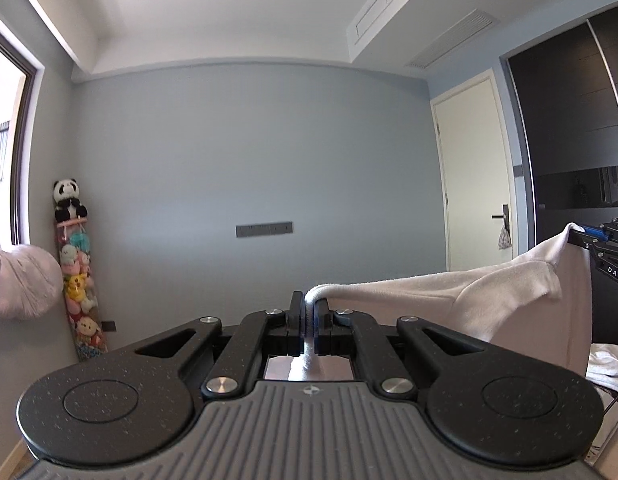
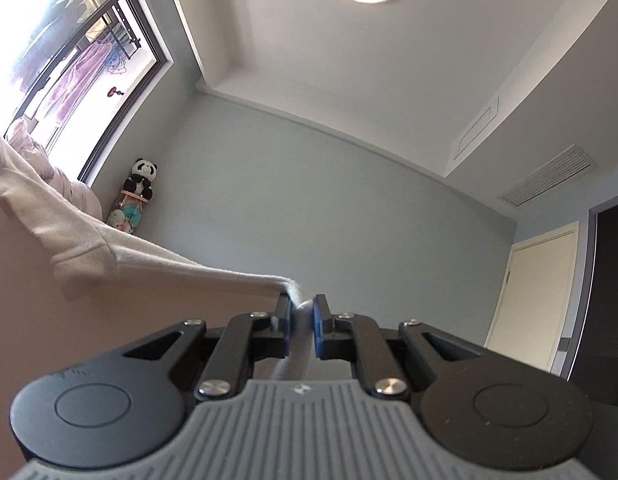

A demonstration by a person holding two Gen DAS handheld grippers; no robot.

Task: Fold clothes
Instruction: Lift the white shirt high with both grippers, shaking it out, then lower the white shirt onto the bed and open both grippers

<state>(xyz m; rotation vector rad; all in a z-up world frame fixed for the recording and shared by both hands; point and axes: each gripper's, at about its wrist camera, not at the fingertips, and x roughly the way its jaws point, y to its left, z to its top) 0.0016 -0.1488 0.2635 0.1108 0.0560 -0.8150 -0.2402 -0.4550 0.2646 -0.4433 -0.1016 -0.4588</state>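
Note:
A white garment (image 1: 449,300) hangs stretched in the air between my two grippers. My left gripper (image 1: 309,304) is shut on one bunched edge of it; the cloth runs off to the right, up to my right gripper (image 1: 589,236), which shows at the right edge of the left wrist view. In the right wrist view my right gripper (image 2: 301,308) is shut on the other bunched edge of the white garment (image 2: 109,248), which stretches away to the left. Both cameras are tilted up at the wall and ceiling.
A tall clear tube of plush toys (image 1: 79,280) topped by a panda (image 1: 69,200) stands in the wall corner by the window (image 2: 61,60). A white door (image 1: 473,172) and a dark wardrobe (image 1: 569,120) are at right. More pale cloth (image 1: 605,364) lies low right.

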